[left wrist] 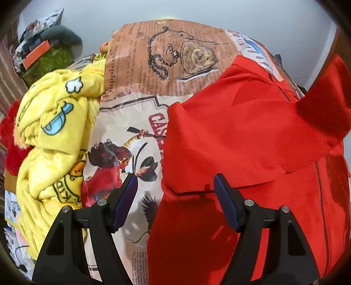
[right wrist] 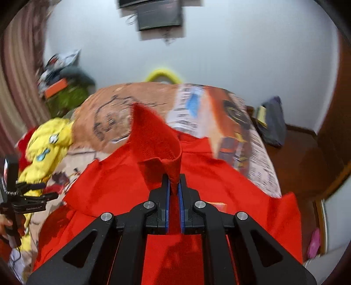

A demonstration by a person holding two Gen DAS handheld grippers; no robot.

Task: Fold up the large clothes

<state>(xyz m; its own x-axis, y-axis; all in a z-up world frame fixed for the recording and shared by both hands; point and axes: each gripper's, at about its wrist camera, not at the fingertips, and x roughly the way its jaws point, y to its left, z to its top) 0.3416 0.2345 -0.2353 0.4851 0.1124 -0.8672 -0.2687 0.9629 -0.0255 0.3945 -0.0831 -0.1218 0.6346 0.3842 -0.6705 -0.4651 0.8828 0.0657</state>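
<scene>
A large red garment [left wrist: 230, 131] lies spread on a bed covered by a newspaper-print sheet [left wrist: 153, 65]. My left gripper [left wrist: 175, 182] is open and empty, hovering just above the garment's near left edge. My right gripper [right wrist: 174, 182] is shut on a raised flap of the red garment [right wrist: 158, 136] and holds it up above the rest of the cloth [right wrist: 230, 190]. That lifted flap shows at the right edge of the left wrist view [left wrist: 324, 105]. The left gripper also shows in the right wrist view [right wrist: 26, 197], at the far left.
A crumpled yellow cartoon-print blanket [left wrist: 54, 136] lies on the bed's left side, with a red fuzzy item [left wrist: 11, 142] beyond it. A pile of clutter [left wrist: 43, 50] stands at the back left. A dark bag [right wrist: 272, 122] sits on a wooden ledge at right. A screen [right wrist: 160, 15] hangs on the wall.
</scene>
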